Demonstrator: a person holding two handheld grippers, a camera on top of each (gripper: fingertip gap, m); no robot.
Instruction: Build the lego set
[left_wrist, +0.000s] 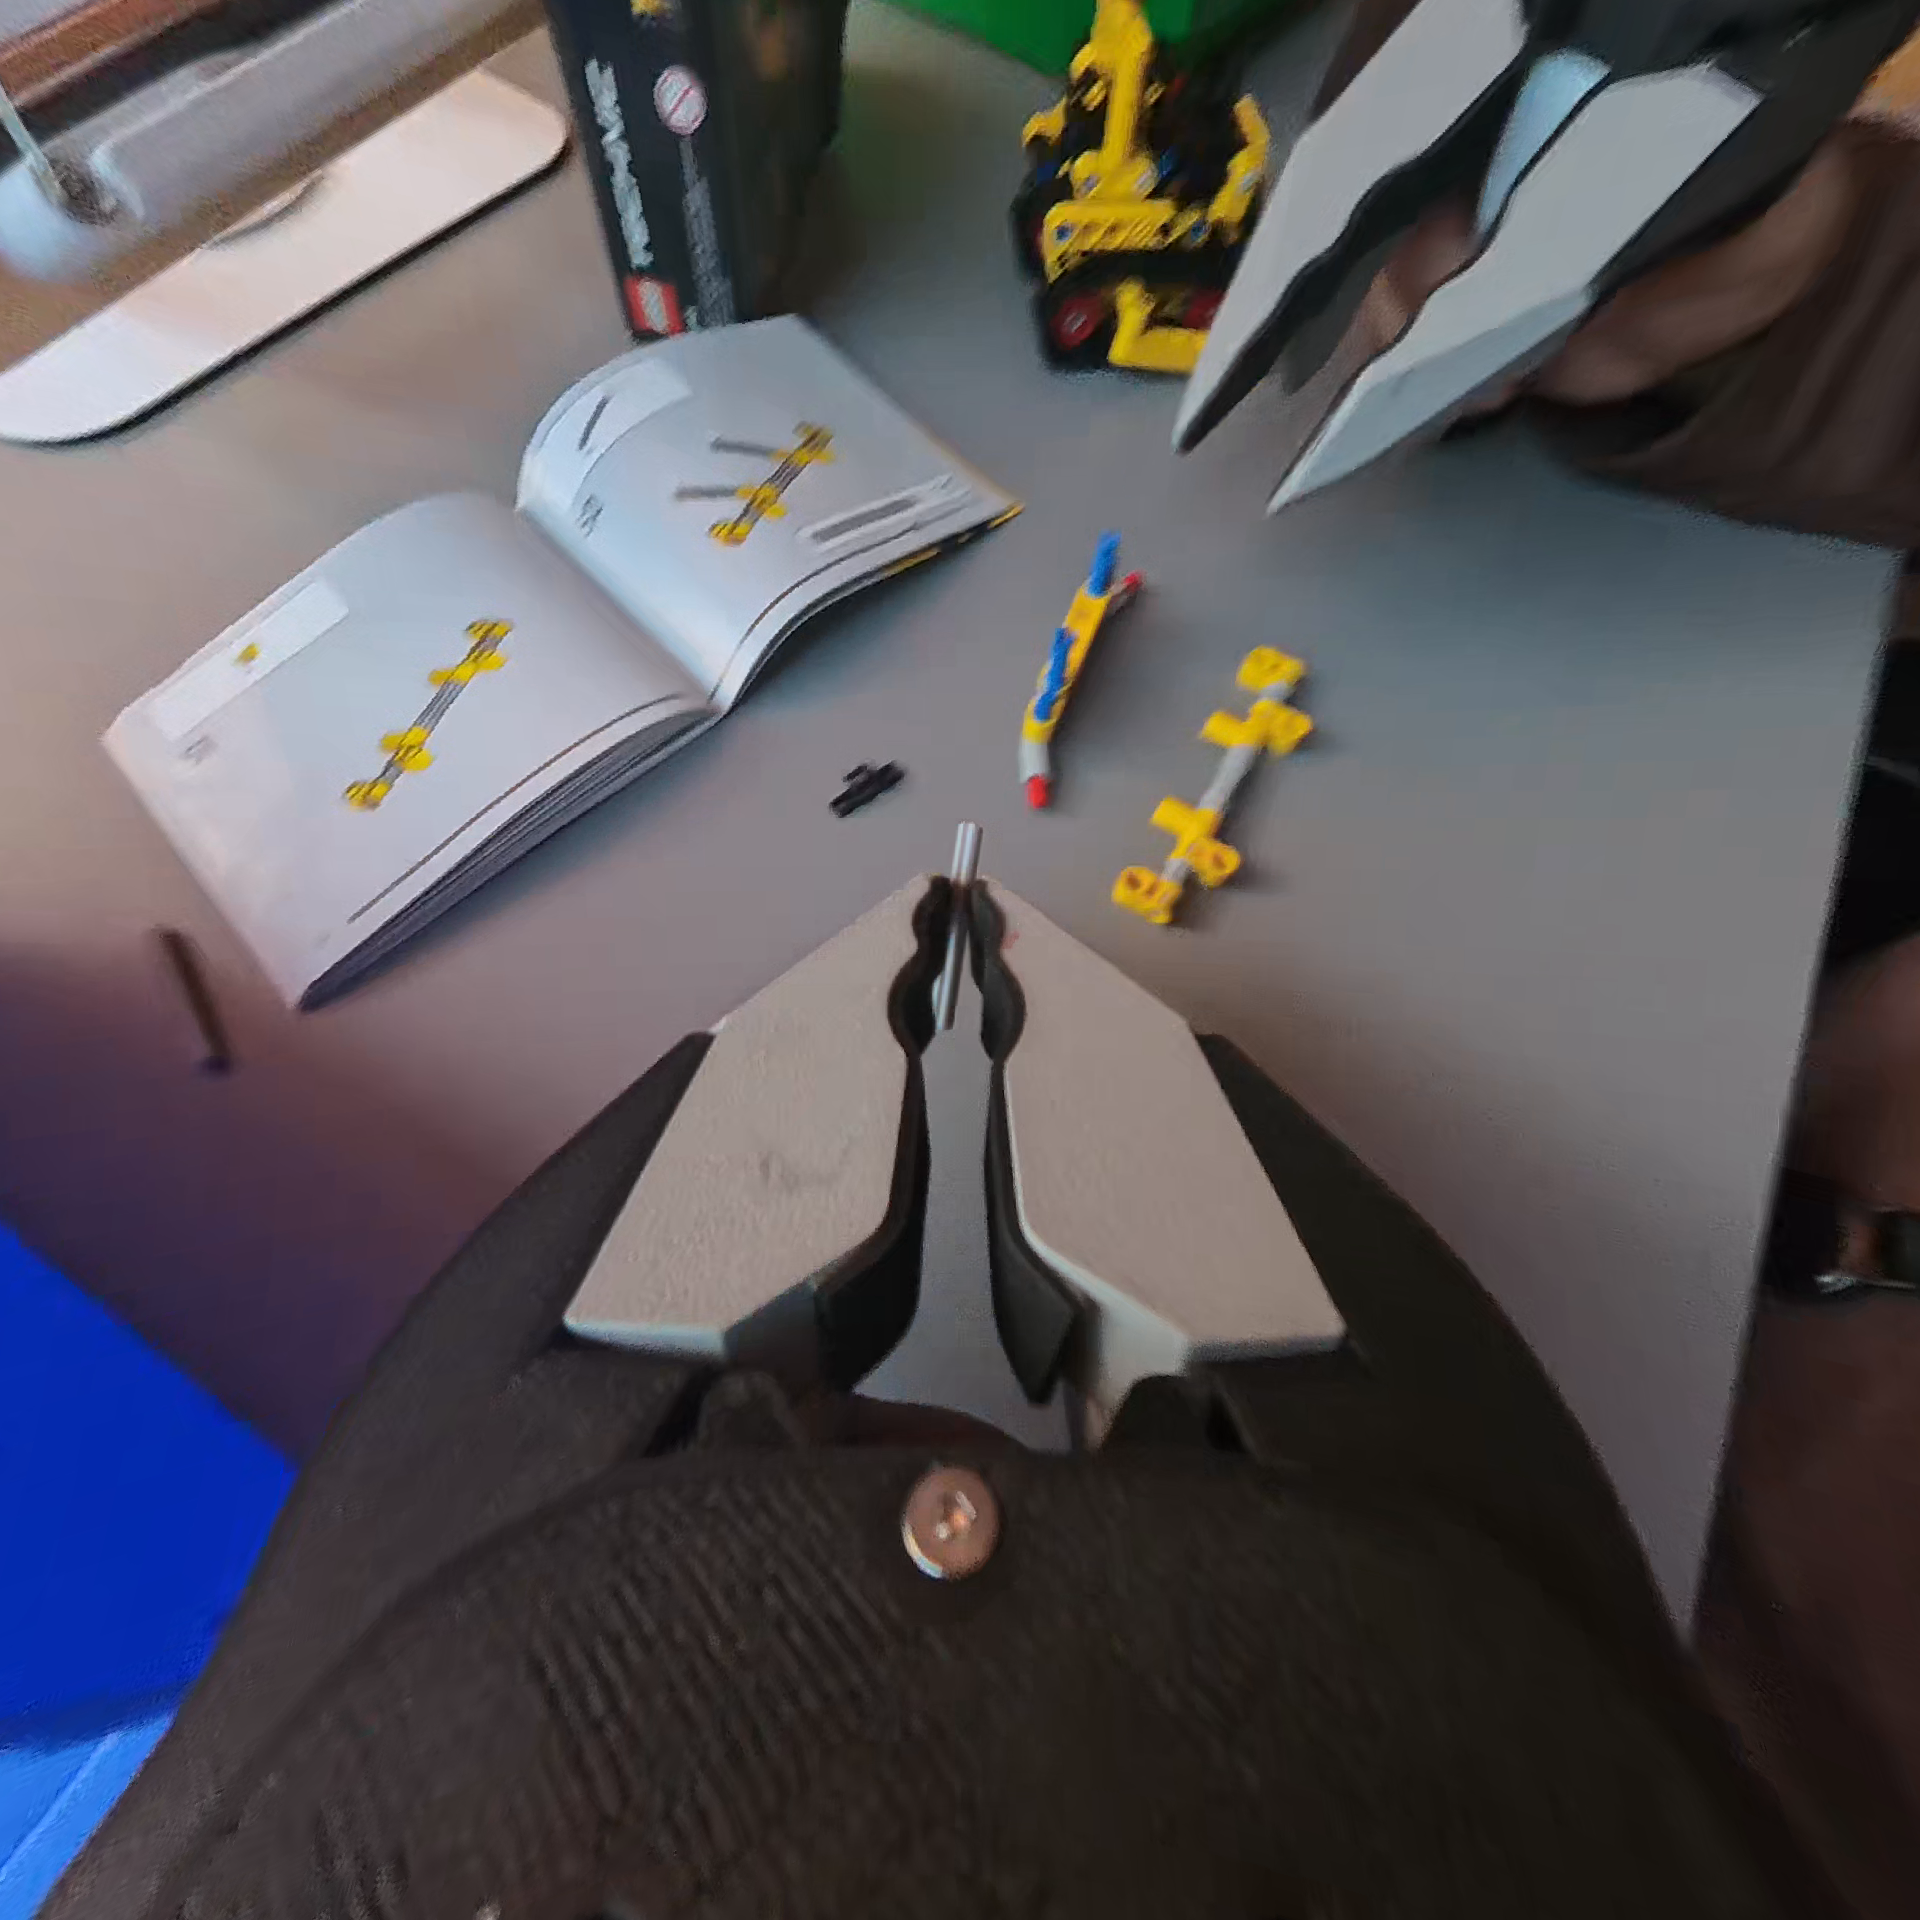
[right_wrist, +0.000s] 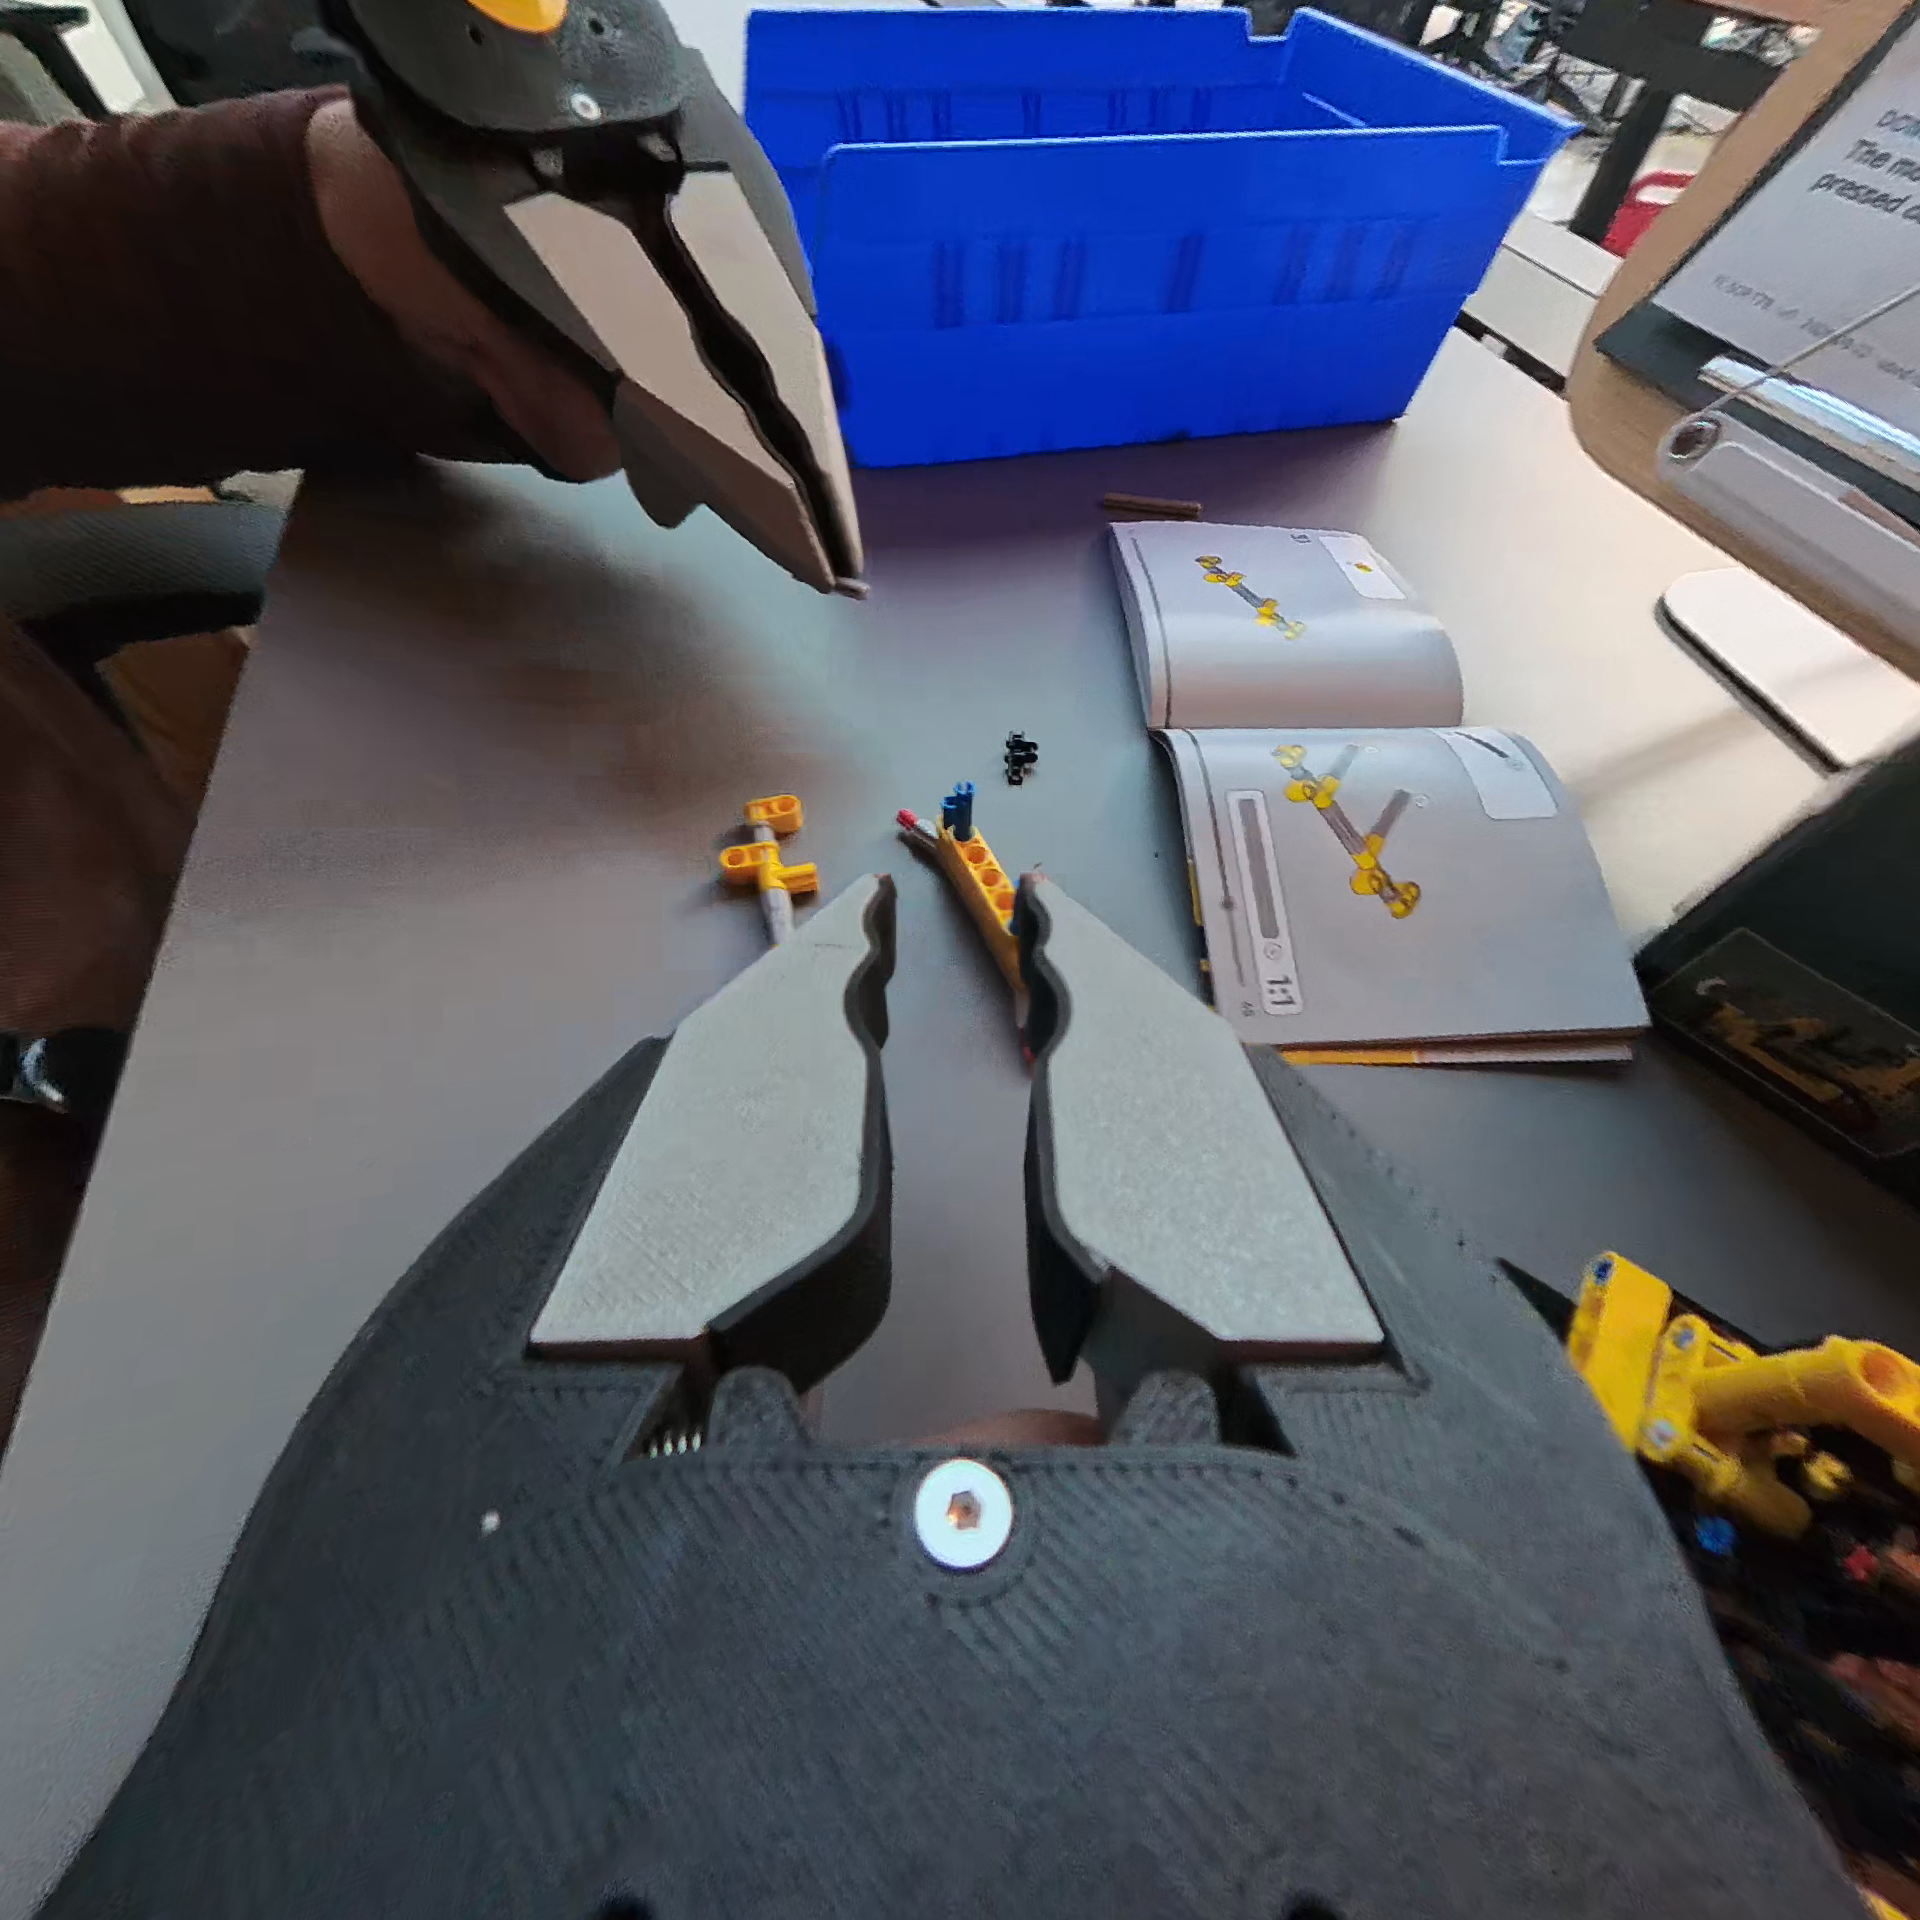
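My left gripper (left_wrist: 958, 894) is shut on a thin grey axle (left_wrist: 958, 914) that sticks out past its tips, above the grey table. It also shows in the right wrist view (right_wrist: 847, 582). My right gripper (right_wrist: 956, 888) is open and empty, above a yellow beam with blue pins and red ends (right_wrist: 971, 868). This beam also shows in the left wrist view (left_wrist: 1075, 665). A grey axle with yellow connectors (left_wrist: 1216, 784) lies to its side, also in the right wrist view (right_wrist: 771, 857). A small black pin piece (left_wrist: 868, 787) lies near the open instruction booklet (left_wrist: 499, 665).
A partly built yellow vehicle (left_wrist: 1132, 197) and the black set box (left_wrist: 686, 156) stand at the far side. A blue bin (right_wrist: 1132, 229) stands at the table's edge. A long black axle (left_wrist: 192, 997) lies beside the booklet. A monitor base (left_wrist: 270, 249) sits nearby. About 12 cm separates my left fingertips from my right. It is some 7 cm from my left tips to the small black pin piece (left_wrist: 868, 787). It turns up in the right wrist view (right_wrist: 1015, 750) as well.
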